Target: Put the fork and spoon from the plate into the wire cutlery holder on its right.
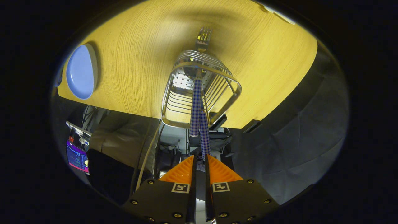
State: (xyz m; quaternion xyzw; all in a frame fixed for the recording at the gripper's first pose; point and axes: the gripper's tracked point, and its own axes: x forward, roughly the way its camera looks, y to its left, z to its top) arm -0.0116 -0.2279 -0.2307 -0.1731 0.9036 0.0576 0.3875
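Gripper clamped on a checked handle in the holder; a sideways pull could topple it

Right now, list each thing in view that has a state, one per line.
gripper: fingers nearly closed, pinching the checked handle between them.
checked-handle utensil: held, its far end inside the holder.
second checked handle: already standing in the holder.
fork: tines poke out beyond the holder's far side.
wire cutlery holder: on the table, holding cutlery.
plate: bare, off beside the holder.
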